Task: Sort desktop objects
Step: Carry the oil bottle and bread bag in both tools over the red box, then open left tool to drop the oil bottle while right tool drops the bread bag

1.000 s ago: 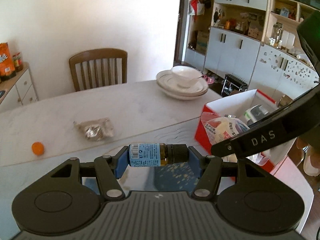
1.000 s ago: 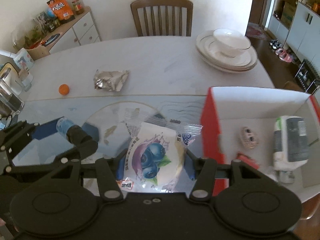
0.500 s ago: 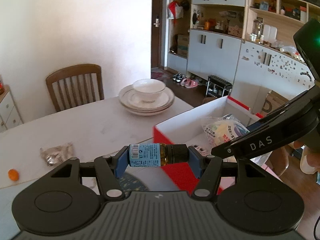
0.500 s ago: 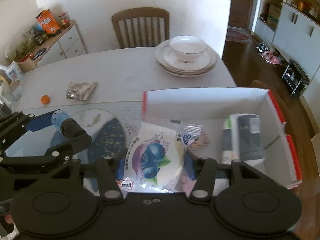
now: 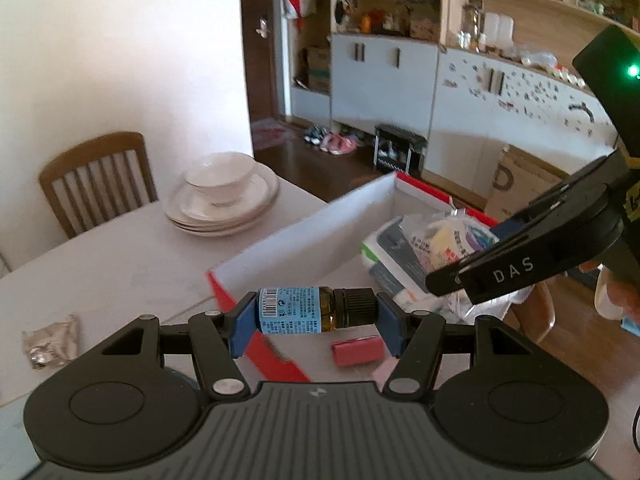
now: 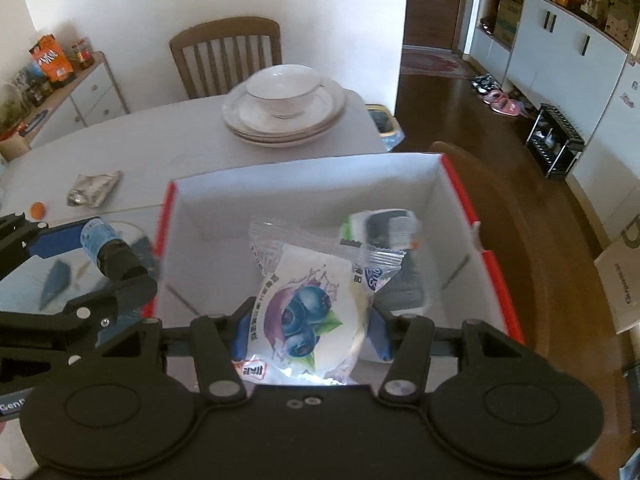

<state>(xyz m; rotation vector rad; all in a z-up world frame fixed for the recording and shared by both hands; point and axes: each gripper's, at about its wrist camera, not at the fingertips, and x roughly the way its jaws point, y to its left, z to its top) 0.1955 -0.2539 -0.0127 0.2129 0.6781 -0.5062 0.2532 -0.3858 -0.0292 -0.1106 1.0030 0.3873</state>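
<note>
My left gripper (image 5: 316, 312) is shut on a small amber bottle (image 5: 308, 309) with a blue label and black cap, held crosswise over the near corner of the red-and-white box (image 5: 304, 236). My right gripper (image 6: 306, 322) is shut on a blueberry snack packet (image 6: 308, 312), which hangs over the inside of the box (image 6: 304, 184). In the right wrist view the left gripper and its bottle (image 6: 108, 248) sit just left of the box's red edge. Inside the box lie a white-and-grey pack (image 6: 384, 228) and a pink eraser-like block (image 5: 356, 352).
A bowl on stacked plates (image 6: 284, 104) stands at the far side of the white table (image 5: 100, 264). A crumpled foil wrapper (image 6: 94, 188) and a small orange ball (image 6: 38, 209) lie to the left. A wooden chair (image 6: 224, 52) is behind the table.
Both grippers have travelled right across the table with their loads. The snack packet went from beside the box to above its inside; the bottle has reached the box's near corner.
</note>
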